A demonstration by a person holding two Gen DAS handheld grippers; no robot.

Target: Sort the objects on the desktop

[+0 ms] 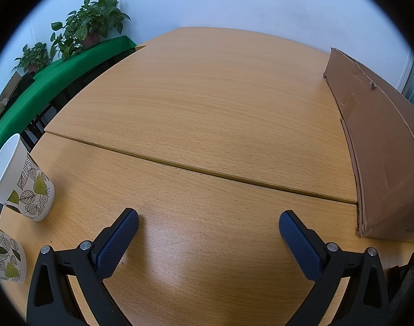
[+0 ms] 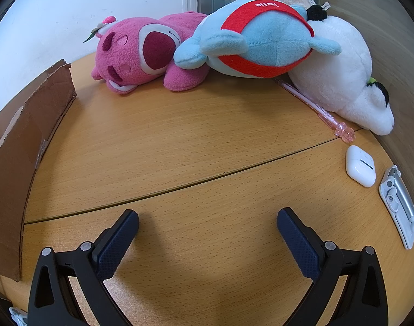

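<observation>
Cups (image 1: 30, 182) show only beside the released left tongs (image 1: 208, 224); plush toys (image 2: 141, 51) only beyond the released right tongs (image 2: 207, 221).

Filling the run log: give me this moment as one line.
left tool open, empty | right tool open, empty | pink plush bear untouched | brown cardboard box between views

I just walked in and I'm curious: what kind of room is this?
Probably an office or lab workspace. Light wood desks are pushed together against a plain white wall, potted plants stand on a green-covered side table, and desk clutter includes an earbud case, a pink pen and plush toys.
</observation>
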